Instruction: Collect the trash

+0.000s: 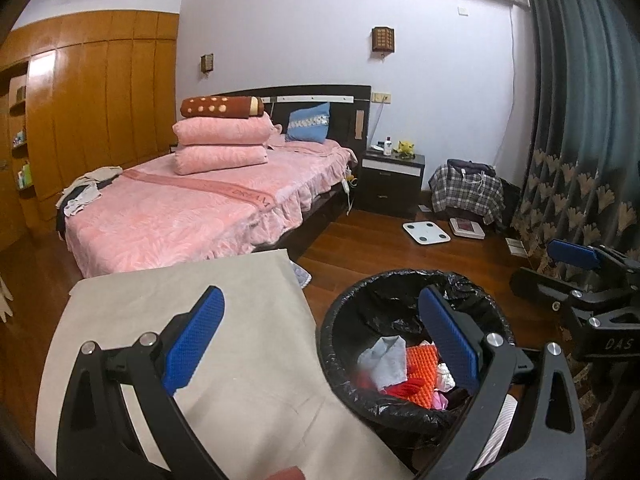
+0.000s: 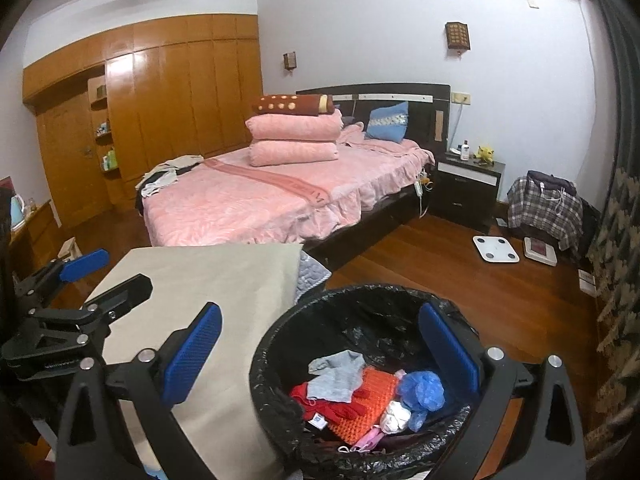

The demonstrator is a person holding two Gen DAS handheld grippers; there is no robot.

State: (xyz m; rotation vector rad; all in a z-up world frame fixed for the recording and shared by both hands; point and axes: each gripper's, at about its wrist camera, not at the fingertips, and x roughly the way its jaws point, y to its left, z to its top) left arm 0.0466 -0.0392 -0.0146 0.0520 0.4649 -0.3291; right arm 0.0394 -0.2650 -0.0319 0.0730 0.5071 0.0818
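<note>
Above 1 black-lined bin (image 2: pixel 280 344) of mixed trash (image 2: pixel 360 396), 2 tongs, left (image 1: pixel 326 344) and right (image 2: pixel 328 354), gape wide, empty.

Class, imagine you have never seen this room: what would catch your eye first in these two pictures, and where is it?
Nearest the cameras is a black-lined trash bin on the wooden floor, holding an orange pad, a grey cloth and a blue bag. Beside it is a beige-covered table; behind stands a pink bed.

I see even, dim indoor light; glare streaks the wardrobe (image 2: pixel 168 92); fisheye curvature bends the curtain (image 1: pixel 580 128); dark vignettes fill the corners; close foreground slightly soft.
</note>
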